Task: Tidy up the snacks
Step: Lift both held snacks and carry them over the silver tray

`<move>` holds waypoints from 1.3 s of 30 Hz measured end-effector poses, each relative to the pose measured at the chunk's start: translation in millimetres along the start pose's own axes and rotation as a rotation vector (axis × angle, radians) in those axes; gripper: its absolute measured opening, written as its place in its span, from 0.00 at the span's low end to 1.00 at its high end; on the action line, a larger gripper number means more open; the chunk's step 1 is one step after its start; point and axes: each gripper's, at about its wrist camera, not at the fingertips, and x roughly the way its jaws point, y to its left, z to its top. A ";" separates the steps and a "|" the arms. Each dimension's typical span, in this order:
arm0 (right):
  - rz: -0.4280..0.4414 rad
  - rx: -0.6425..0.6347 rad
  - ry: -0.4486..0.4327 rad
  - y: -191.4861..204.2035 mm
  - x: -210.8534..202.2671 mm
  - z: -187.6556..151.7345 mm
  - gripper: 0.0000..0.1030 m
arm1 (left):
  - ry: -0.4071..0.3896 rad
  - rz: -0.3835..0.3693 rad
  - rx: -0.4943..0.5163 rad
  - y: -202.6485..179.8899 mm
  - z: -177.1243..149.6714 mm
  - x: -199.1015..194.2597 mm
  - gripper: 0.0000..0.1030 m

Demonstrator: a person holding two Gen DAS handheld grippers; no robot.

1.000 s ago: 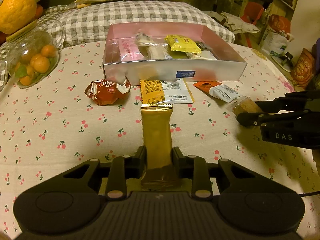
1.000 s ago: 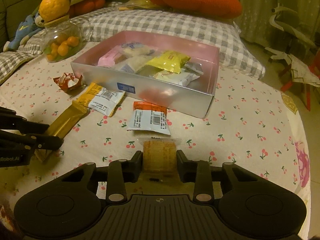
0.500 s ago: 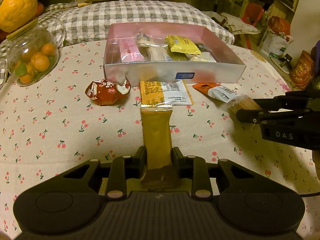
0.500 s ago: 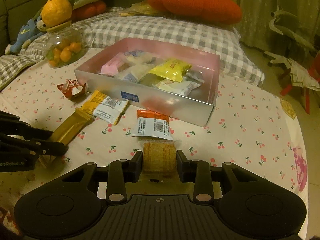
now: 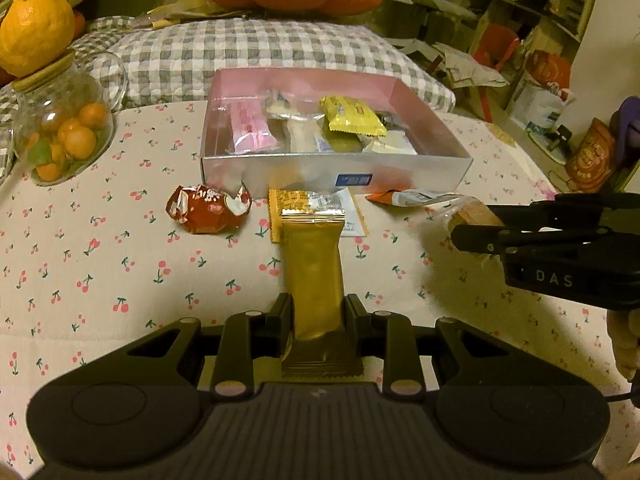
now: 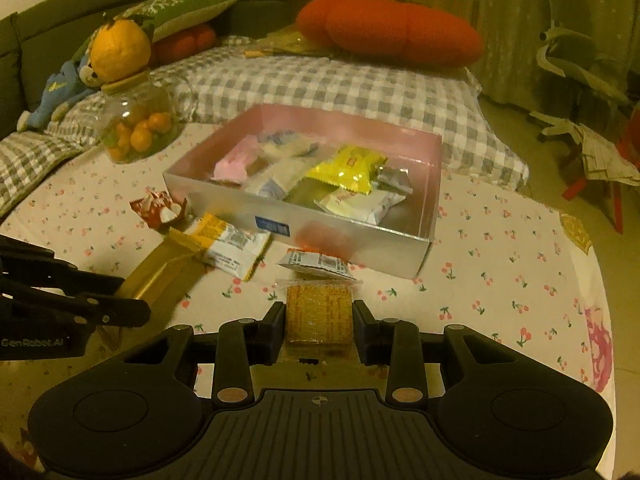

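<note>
My left gripper (image 5: pixel 314 312) is shut on a long gold snack bar (image 5: pixel 314 264) and holds it above the cherry-print cloth. My right gripper (image 6: pixel 320 314) is shut on a clear-wrapped brown cracker pack (image 6: pixel 320 310); it also shows in the left wrist view (image 5: pixel 472 216). A silver box with a pink inside (image 5: pixel 440 168) sits ahead and holds several snacks, among them a yellow packet (image 6: pixel 346 170) and a pink one (image 5: pixel 252 128). On the cloth before the box lie a red wrapper (image 5: pixel 208 210), a yellow-white packet (image 6: pixel 230 246) and an orange-white packet (image 6: pixel 316 262).
A glass jar of small oranges (image 5: pixel 60 136) with a big citrus on top stands at the left. A grey checked cushion (image 5: pixel 240 56) and an orange pillow (image 6: pixel 392 32) lie behind the box. The cloth's edge (image 6: pixel 600 320) drops off at the right.
Both grippers have risen and moved toward the box with their snacks. The right one has lifted the cracker pack off the cloth.
</note>
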 end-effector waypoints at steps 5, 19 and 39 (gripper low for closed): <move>0.008 0.006 -0.008 1.7 -4.7 3.5 0.32 | -0.010 -0.007 -0.012 0.3 3.7 -3.1 0.25; 0.006 0.062 -0.038 -5.8 -17.8 28.6 0.32 | -0.014 -0.064 -0.073 8.1 26.6 -13.3 0.25; -0.014 0.199 -0.050 -45.0 30.0 69.7 0.32 | -0.059 -0.113 -0.092 -2.1 106.8 30.0 0.25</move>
